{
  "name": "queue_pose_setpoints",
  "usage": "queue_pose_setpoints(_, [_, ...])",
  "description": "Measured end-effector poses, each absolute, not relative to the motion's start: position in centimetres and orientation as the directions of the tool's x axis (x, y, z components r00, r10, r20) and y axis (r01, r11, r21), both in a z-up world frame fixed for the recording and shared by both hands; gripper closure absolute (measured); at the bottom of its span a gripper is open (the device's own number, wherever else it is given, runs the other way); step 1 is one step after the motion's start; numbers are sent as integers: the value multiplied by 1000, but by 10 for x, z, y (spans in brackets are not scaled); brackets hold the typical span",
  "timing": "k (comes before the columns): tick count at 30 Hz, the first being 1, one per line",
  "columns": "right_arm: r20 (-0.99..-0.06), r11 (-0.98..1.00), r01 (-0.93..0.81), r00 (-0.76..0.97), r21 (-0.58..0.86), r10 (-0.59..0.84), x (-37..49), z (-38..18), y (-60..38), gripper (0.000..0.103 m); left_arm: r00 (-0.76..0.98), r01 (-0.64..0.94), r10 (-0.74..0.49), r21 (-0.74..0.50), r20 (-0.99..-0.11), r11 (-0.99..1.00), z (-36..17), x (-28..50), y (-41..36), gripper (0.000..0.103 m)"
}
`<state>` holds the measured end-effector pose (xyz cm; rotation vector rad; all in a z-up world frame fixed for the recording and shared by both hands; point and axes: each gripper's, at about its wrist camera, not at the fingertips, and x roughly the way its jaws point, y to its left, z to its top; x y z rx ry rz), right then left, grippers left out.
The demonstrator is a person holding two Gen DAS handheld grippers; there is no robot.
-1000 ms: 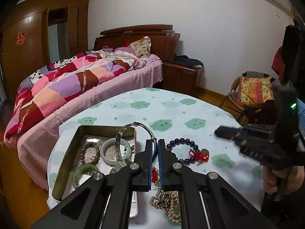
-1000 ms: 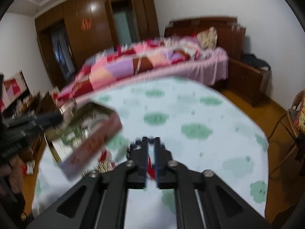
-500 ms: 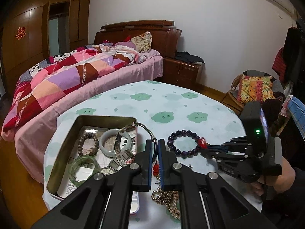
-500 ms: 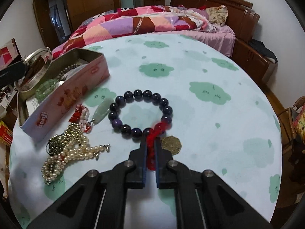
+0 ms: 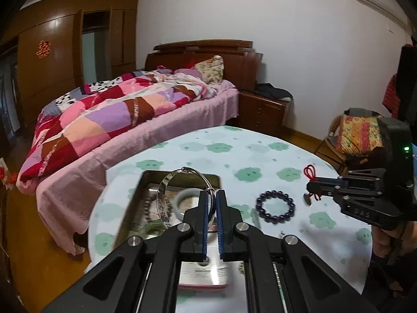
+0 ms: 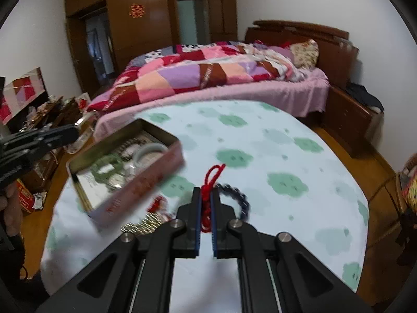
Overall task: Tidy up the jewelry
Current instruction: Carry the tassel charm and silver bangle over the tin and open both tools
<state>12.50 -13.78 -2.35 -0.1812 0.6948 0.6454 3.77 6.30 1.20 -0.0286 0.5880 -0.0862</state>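
The left gripper (image 5: pixel 211 200) was clamped on a thin engraved silver bangle (image 5: pixel 163 203), standing upright over the open metal tin (image 5: pixel 135 203). The right gripper (image 6: pixel 206 203) pinched the red cord (image 6: pixel 211 176) of the dark, round-beaded bracelet (image 5: pixel 275 206), which hung above the cloud-print tablecloth (image 6: pixel 286 156). The tin's contents were blurred, its front corner hidden behind the left gripper's fingers.
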Motion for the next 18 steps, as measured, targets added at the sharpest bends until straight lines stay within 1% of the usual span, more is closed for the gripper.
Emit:
queue_pose_setpoints(7, [-624,734,-677,553,48,551,122,-10,-102,95,828,4,-46,-75,-559,997,8,37,95,98])
queue_pose_setpoints(18, [-622,648,-759,482,55,618,117,-10,-45,95,802,-18,-45,-98,-596,995,-14,46,109,98])
